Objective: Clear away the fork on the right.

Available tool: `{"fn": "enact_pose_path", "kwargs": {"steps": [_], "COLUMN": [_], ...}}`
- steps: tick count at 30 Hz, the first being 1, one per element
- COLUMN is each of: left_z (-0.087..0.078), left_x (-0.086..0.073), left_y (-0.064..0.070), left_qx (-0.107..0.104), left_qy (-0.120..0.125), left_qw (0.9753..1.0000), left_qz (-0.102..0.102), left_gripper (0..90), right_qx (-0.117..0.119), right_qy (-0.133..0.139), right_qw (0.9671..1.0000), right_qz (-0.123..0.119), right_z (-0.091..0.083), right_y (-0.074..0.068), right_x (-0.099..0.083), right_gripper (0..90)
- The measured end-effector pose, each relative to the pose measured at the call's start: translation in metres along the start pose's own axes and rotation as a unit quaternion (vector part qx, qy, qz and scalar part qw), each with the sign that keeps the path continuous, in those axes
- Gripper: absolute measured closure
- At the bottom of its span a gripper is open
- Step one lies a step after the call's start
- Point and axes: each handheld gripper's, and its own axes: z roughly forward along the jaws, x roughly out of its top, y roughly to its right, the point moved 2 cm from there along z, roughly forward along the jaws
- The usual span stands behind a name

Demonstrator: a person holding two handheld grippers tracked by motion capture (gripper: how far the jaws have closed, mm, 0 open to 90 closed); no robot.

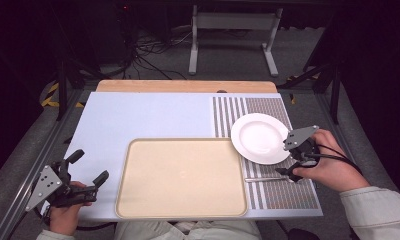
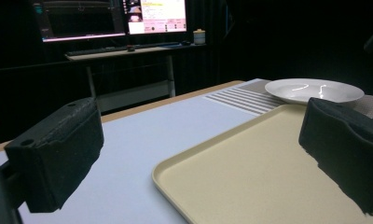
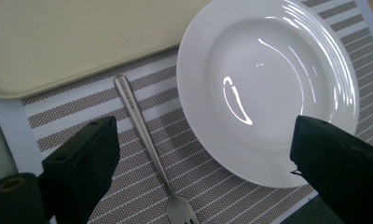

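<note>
A beige tray [image 1: 183, 177] lies at the table's front middle, seen too as tray [image 2: 250, 177] and tray [image 3: 82, 37]. To its right, a striped placemat [image 1: 283, 195] carries a white plate [image 1: 260, 137] and a metal fork [image 1: 265, 178]. My right gripper [image 1: 289, 164] hovers open above the fork's tine end. In the right gripper view the fork [image 3: 142, 121] runs between the spread jaws of the gripper [image 3: 210, 158], beside the plate [image 3: 268, 84]. My left gripper [image 1: 89, 168] stands open at the front left corner, nothing in it; this gripper [image 2: 203, 135] faces the tray and the plate [image 2: 315, 88].
A wooden strip [image 1: 188, 86] borders the table's far edge. Beyond it stand a white desk frame [image 1: 233, 25] and floor cables [image 1: 148, 50]. A desk with lit monitors [image 2: 110, 18] stands behind the table. Bare tabletop [image 1: 138, 115] stretches behind the tray.
</note>
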Motion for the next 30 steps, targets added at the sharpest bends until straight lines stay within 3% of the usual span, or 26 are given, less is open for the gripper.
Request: {"fn": "enact_pose_path", "kwargs": {"steps": [12, 30], "left_z": [0.000, 0.000], "left_x": [0.000, 0.000], "left_y": [0.000, 0.000], "left_qx": [-0.002, -0.002], "left_qy": [-0.001, -0.002], "left_qw": [1.0000, 1.0000], "left_qz": [-0.001, -0.001], "left_gripper": [0.7, 0.8], "right_qx": [0.043, 0.084], "right_qy": [-0.054, -0.104], "right_qw": [0.9973, 0.9904], "right_qz": [-0.024, -0.037], "right_z": [0.013, 0.034], "right_y": [-0.006, -0.010], "right_x": [-0.001, -0.011], "right_gripper": [9.2, 10.9]}}
